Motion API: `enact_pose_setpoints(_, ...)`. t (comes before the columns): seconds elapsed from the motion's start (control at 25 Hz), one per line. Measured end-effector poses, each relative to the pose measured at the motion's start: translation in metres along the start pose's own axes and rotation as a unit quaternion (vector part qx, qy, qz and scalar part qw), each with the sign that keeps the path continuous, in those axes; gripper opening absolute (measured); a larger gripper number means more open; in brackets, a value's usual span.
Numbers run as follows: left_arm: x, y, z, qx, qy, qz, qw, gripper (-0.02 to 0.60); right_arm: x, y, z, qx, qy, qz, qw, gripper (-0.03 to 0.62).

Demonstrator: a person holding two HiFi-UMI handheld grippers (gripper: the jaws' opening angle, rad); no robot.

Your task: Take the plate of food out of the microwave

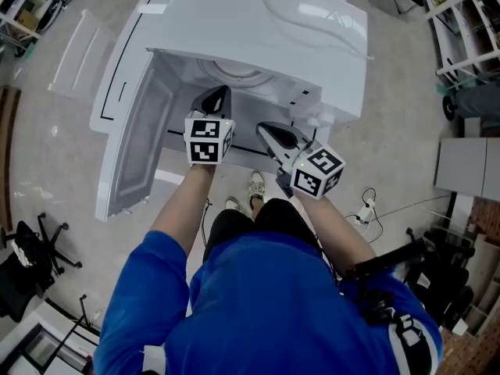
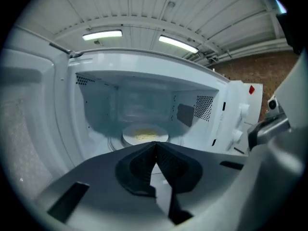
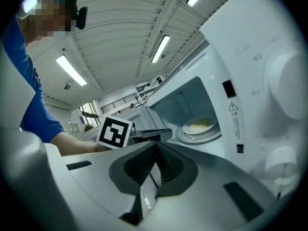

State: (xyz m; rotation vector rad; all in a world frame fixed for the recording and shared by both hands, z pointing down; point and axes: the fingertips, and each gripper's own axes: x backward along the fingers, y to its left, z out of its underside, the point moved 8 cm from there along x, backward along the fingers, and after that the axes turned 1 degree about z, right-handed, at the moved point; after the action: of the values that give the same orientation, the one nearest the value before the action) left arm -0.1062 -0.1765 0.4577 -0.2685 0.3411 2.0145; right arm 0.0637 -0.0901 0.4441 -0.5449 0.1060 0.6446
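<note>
A white microwave (image 1: 312,30) stands with its door (image 1: 133,139) swung open to the left. Inside, a white plate (image 2: 145,135) with pale yellow food sits on the turntable; the right gripper view also shows the plate (image 3: 199,127). My left gripper (image 1: 221,94) is shut and empty, its tips at the front of the cavity opening, short of the plate (image 1: 234,73). My right gripper (image 1: 266,127) is shut and empty, lower and to the right, in front of the control panel (image 3: 269,81). In its own view the left gripper (image 2: 155,144) points straight at the plate.
The microwave's knobs (image 2: 242,110) are on its right side. A cable and plug (image 1: 366,207) lie on the floor at right. A black chair (image 1: 27,260) stands at the left, shelving (image 1: 461,30) at the far right. The person's shoes (image 1: 255,186) are below the microwave.
</note>
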Motion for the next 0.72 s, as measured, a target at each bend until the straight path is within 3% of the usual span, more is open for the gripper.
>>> enact_pose_setpoints(0.12,-0.013,0.0,0.001,-0.068,0.017,0.001,0.9975,0.008,-0.004,-0.004,0.001,-0.005,0.004,-0.001,1.0,-0.009)
enact_pose_setpoints(0.28,-0.027,-0.002,0.0,-0.156,0.033,0.008,0.9871,0.008,-0.008,-0.007,0.002,-0.008,0.007,-0.003,1.0,-0.009)
enact_pose_setpoints(0.52,-0.039,0.002,0.002,-0.163,0.047,0.007,0.9855,0.008,-0.011,-0.014,0.003,-0.011,0.006,-0.002,1.0,-0.009)
enact_pose_setpoints(0.72,-0.047,-0.003,0.003,-0.259,0.072,0.01,0.9631,0.009,-0.011,-0.013,0.003,-0.014,0.008,0.0,1.0,-0.009)
